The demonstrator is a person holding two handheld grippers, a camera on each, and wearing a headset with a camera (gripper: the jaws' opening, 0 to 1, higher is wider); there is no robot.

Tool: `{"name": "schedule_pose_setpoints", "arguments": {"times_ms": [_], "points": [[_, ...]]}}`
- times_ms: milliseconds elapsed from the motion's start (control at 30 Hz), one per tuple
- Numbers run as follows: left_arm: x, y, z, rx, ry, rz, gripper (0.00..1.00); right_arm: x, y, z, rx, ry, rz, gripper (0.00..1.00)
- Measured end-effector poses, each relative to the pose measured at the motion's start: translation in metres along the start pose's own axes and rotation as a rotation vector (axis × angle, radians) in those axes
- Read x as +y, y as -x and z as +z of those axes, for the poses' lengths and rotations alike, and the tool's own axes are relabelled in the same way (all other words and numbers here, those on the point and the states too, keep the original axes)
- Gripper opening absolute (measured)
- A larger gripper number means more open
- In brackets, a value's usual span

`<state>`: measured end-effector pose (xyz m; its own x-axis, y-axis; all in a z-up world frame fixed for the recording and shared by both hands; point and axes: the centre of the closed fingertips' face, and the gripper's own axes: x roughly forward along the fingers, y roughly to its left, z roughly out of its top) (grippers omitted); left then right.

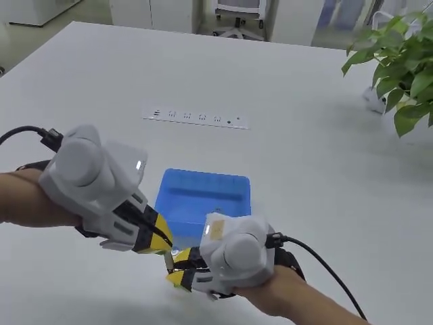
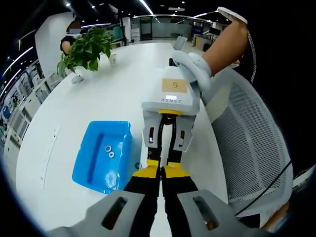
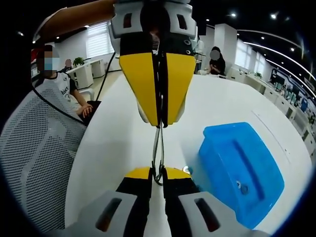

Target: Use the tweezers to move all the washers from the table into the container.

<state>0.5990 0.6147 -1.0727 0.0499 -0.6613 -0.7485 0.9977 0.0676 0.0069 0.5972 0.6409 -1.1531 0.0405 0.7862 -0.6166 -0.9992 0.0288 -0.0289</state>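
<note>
My two grippers meet tip to tip over the table's near edge, just in front of the blue container (image 1: pixel 203 196). Silver tweezers (image 3: pixel 158 148) run between them. The left gripper (image 1: pixel 161 241) (image 3: pixel 160 121) is shut on one end with its yellow pads. The right gripper (image 1: pixel 177 269) (image 3: pixel 158 174) is shut on the looped end. In the left gripper view, the left gripper's own jaws (image 2: pixel 161 172) close right at the tips of the right gripper (image 2: pixel 161 162). Two washers (image 2: pixel 109 151) lie inside the container (image 2: pixel 94 163). One washer (image 3: pixel 187 170) (image 2: pixel 138 165) rests on the table beside the jaws.
A flush power strip (image 1: pixel 196 117) sits beyond the container. A potted plant (image 1: pixel 399 61) stands at the far right. A white mesh chair (image 2: pixel 247 148) is at the table's near side. People sit in the room behind (image 3: pixel 54 84).
</note>
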Motion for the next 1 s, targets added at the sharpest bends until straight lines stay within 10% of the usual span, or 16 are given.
{"name": "schedule_pose_setpoints", "arguments": {"times_ms": [1000], "points": [[0.007, 0.029, 0.036, 0.0, -0.044, -0.018, 0.05, -0.012, 0.034, 0.031, -0.061, 0.004, -0.057, 0.1]]}}
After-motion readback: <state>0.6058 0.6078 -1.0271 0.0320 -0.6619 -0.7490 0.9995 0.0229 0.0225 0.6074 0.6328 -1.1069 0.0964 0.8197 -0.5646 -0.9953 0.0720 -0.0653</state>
